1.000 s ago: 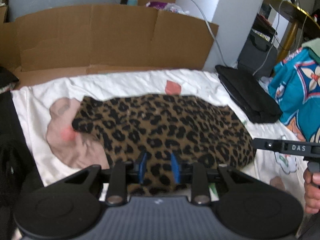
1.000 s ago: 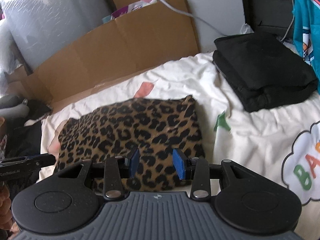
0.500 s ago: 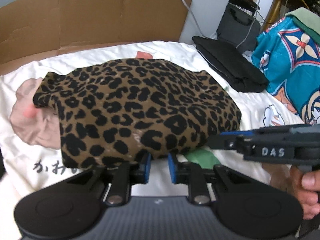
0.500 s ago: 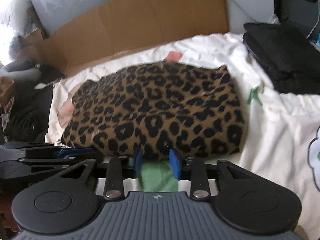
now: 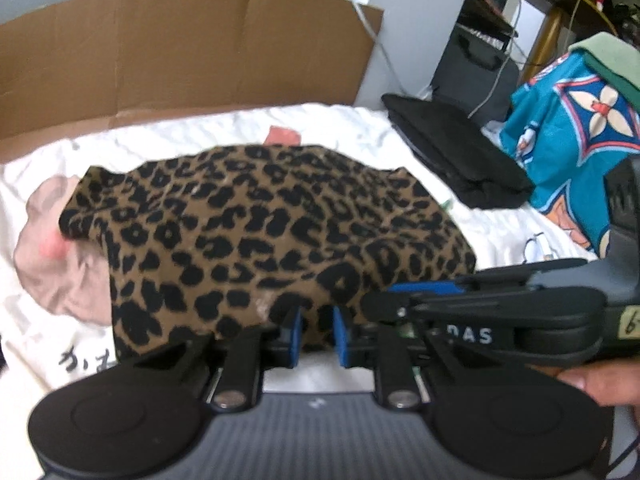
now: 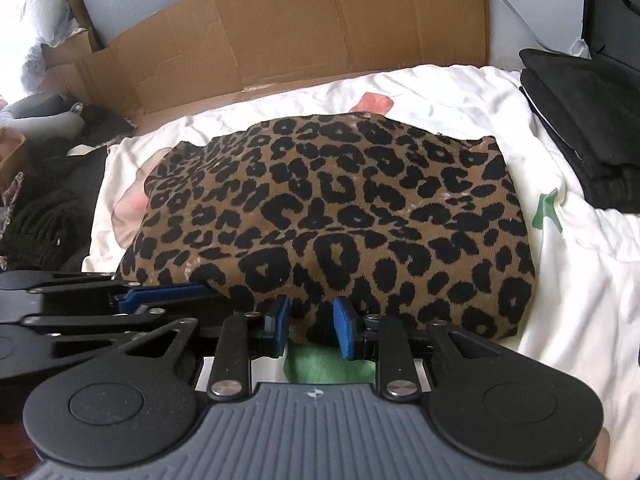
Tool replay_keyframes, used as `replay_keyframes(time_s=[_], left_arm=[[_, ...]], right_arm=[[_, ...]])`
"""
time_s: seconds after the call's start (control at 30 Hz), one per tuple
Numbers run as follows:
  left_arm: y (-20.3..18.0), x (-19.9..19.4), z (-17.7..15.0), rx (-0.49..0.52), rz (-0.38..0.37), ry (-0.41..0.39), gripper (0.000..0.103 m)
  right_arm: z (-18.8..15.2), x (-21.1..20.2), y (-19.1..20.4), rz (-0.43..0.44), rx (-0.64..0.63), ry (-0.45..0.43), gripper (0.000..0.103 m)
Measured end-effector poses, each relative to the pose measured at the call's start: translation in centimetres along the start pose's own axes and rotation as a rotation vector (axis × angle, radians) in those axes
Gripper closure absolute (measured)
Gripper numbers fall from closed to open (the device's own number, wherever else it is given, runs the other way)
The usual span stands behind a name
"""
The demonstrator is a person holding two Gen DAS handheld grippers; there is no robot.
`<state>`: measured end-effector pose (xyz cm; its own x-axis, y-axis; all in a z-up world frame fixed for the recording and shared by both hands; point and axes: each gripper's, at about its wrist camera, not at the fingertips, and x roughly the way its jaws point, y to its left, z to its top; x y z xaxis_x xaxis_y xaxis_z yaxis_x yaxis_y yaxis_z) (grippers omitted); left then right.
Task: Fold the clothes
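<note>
Blue pads of left gripper (image 5: 316, 330) part-open astride near hem of leopard garment (image 5: 264, 236); pinch not confirmed. Right gripper (image 6: 310, 320) likewise: narrow gap, hem between pads, hold unclear. Garment lying as folded rectangle mid white sheet (image 6: 568, 320), cardboard panel (image 6: 320, 24) beyond. Judged soft, light, knit, limp, grippy; best taken at near corners. Black folded stack (image 6: 592, 128) right of garment. No containers discernible.
</note>
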<state>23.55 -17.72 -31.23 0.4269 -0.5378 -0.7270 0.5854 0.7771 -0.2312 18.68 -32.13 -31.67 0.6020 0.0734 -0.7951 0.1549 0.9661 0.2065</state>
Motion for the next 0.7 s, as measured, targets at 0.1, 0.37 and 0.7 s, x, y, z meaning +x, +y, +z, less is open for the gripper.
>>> replay_keyframes(time_s=[0.1,0.37,0.7], left_arm=[[0.2,0.4,0.3,0.002,0.008,-0.002,0.085],[1.3,3.2,0.2,-0.001,0.028,0.047,0.086],[2.0,4.7,0.9,0.016,0.041,0.045,0.092]], right_arm=[[0.3,-0.4,0.0,0.005,0.008,-0.024,0.072],[0.8,0.5,-0.4,-0.008,0.006,0.012,0.072],[-0.5,1.0,-0.1,-0.007,-0.031,0.052,0.073]])
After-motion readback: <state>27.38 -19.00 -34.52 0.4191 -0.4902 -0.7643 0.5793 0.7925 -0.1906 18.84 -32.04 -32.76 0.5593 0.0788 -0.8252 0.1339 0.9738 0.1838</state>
